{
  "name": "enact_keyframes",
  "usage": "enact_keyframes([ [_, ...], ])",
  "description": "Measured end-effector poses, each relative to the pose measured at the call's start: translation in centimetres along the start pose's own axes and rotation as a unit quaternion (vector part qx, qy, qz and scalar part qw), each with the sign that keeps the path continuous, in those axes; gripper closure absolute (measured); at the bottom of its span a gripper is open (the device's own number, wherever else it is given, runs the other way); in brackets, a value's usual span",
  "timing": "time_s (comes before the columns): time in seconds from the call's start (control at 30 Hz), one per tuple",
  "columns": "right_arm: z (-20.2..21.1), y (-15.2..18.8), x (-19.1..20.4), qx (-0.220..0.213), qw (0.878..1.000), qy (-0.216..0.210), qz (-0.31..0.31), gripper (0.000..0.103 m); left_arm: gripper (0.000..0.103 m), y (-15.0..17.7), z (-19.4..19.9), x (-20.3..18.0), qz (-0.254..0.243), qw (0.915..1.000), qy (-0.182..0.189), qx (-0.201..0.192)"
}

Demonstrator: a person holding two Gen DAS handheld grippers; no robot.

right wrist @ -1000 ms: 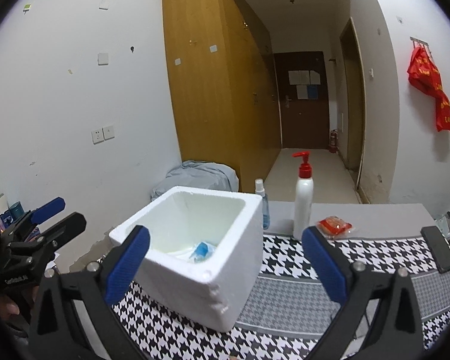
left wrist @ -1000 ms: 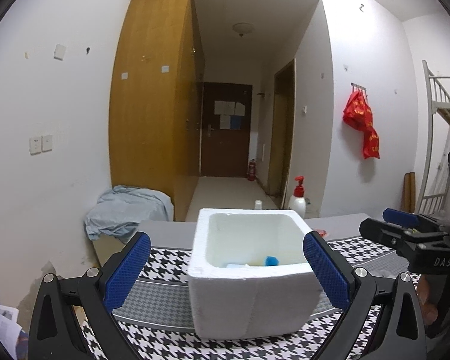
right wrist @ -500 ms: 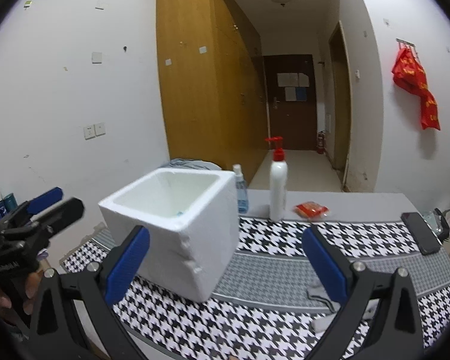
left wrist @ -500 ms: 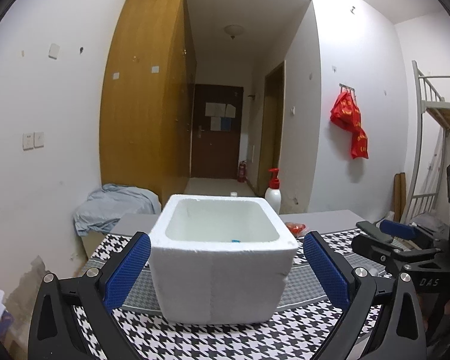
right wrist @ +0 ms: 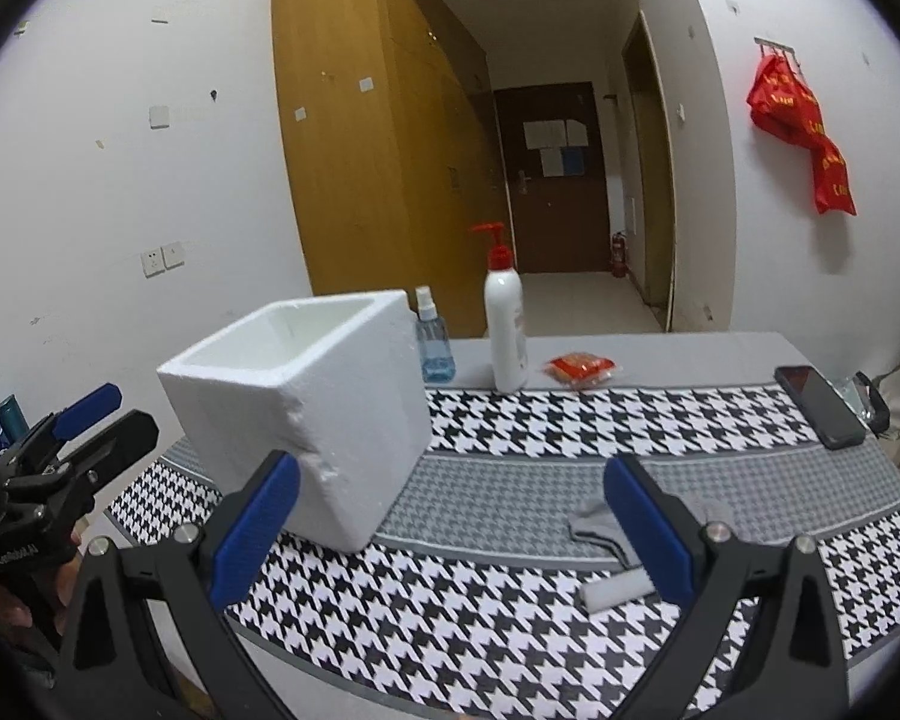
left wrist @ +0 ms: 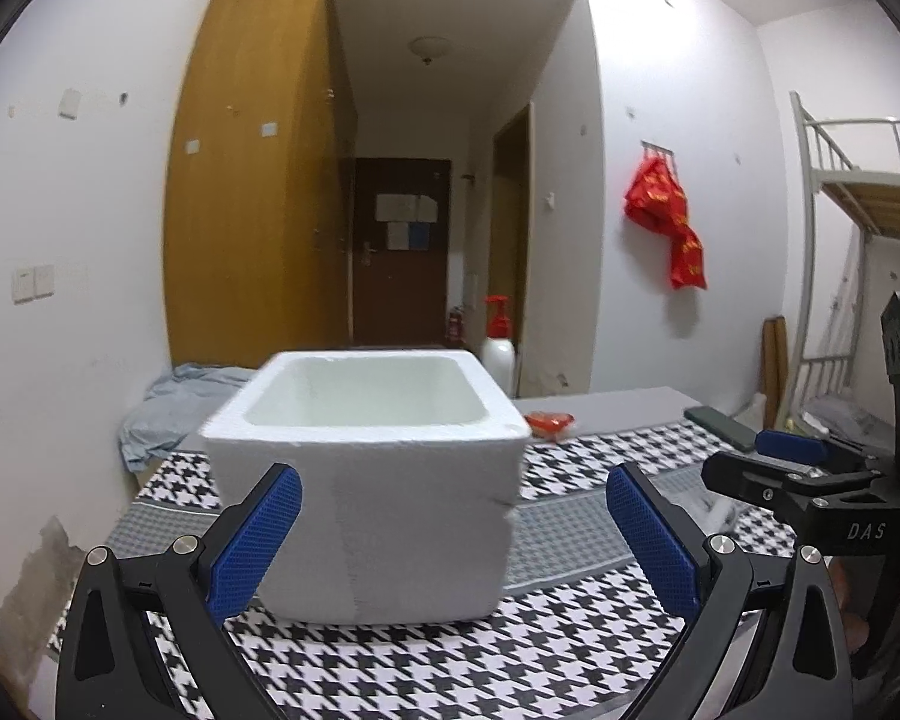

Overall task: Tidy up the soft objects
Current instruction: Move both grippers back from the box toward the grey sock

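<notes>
sock [right wrist: 600, 525] lies flat on the cloth [right wrist: 510, 618] by my right gripper [right wrist: 450, 531], a white roll [right wrist: 615, 594] just beside it, box [right wrist: 306, 414] to the left. both grippers spread wide, empty; left gripper [left wrist: 453, 537] faces the box. i'd drop low and pinch a fold.

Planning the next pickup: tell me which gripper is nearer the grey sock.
Right. The right gripper hangs just above the grey sock, its right finger overlapping it; the left gripper faces the foam box, off to the sock's left.

A pump bottle [right wrist: 506, 324], spray bottle [right wrist: 433, 343], red packet [right wrist: 580, 367] and phone [right wrist: 817, 405] sit on the houndstooth cloth [right wrist: 570, 426].
</notes>
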State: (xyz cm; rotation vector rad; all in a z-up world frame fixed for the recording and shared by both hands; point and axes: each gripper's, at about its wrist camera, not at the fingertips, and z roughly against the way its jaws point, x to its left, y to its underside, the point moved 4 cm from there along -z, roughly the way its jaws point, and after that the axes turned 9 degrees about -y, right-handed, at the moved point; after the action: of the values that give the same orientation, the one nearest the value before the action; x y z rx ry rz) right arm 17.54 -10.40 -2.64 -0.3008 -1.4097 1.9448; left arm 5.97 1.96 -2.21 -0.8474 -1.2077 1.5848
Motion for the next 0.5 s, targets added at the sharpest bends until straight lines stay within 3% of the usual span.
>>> enact_keyframes([
  [0.5, 3.2, 1.8, -4.3, -0.005, 0.997, 0.068, -0.037, 0.0, 0.001, 0.9, -1.4, -5.7, -0.036, 0.9957, 0.083, 0.02],
])
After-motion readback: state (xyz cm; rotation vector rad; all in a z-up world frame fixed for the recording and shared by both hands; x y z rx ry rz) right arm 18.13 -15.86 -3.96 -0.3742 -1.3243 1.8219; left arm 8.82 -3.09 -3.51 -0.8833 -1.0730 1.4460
